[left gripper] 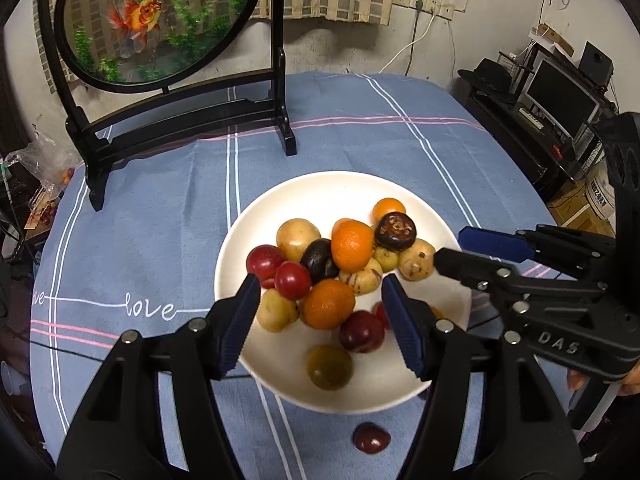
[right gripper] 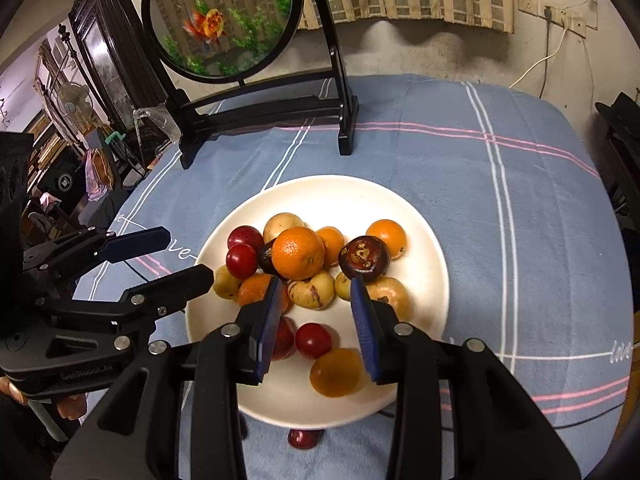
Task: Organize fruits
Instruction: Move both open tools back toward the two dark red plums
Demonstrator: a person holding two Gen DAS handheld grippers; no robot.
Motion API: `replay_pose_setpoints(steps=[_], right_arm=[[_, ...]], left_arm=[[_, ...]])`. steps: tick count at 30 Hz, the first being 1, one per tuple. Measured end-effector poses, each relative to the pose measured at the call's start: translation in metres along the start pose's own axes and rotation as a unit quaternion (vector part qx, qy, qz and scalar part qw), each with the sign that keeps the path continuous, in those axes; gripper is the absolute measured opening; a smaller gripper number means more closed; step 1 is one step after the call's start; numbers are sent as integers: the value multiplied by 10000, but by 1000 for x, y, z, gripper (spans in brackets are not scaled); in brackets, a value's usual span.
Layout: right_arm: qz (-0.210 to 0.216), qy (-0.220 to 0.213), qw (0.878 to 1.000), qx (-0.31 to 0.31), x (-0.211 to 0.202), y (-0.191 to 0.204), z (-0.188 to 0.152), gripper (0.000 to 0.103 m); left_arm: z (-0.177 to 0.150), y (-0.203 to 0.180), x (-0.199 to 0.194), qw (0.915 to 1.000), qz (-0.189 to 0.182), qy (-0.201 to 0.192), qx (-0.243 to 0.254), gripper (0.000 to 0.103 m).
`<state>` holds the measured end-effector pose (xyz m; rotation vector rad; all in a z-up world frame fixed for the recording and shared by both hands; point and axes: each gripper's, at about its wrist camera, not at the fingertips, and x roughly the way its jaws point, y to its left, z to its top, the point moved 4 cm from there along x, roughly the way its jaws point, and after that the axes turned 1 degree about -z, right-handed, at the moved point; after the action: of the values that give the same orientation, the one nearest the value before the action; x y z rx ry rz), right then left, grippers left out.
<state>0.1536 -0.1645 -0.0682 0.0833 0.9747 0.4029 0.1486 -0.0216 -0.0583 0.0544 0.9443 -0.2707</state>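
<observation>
Plate: round white ceramic plate on the blue cloth; heaped with orange mandarins, red plums, yellowish-brown fruits and a dark purple mangosteen
Stray fruit: one dark red plum off the plate, on the cloth just beside its near rim
Left gripper: black frame, blue pads; jaws apart over the fruit heap, nothing between them; "GenRobot.AI" readable on its body in the right wrist view
Right gripper: jaws narrowly apart, clamping nothing; "DAS" readable on its body in the left wrist view
Cloth: blue tablecloth with white and pink stripes; "love" in white script
Background: round goldfish screen in a black wooden stand
</observation>
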Motion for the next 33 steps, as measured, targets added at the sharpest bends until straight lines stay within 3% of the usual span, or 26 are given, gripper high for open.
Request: replay_pose_setpoints(steps=[5, 9, 17, 22, 33], right_arm=[[-26, -43, 10000, 67, -25, 1, -25, 37], [-63, 126, 9997, 193, -36, 0, -66, 37], [-120, 476, 9979, 416, -41, 9, -147, 37], [-109, 706, 9965, 441, -38, 17, -180, 37], [-181, 656, 9967, 446, -46, 17, -192, 37]], left_arm=[[-23, 2, -19, 10000, -31, 24, -80, 66], [-51, 8, -29, 9998, 21, 104, -142, 67], [-127, 8, -28, 9977, 88, 639, -223, 67], [-159, -9, -19, 9956, 55, 940, -17, 67], [-155, -32, -10, 9956, -112, 919, 139, 67]])
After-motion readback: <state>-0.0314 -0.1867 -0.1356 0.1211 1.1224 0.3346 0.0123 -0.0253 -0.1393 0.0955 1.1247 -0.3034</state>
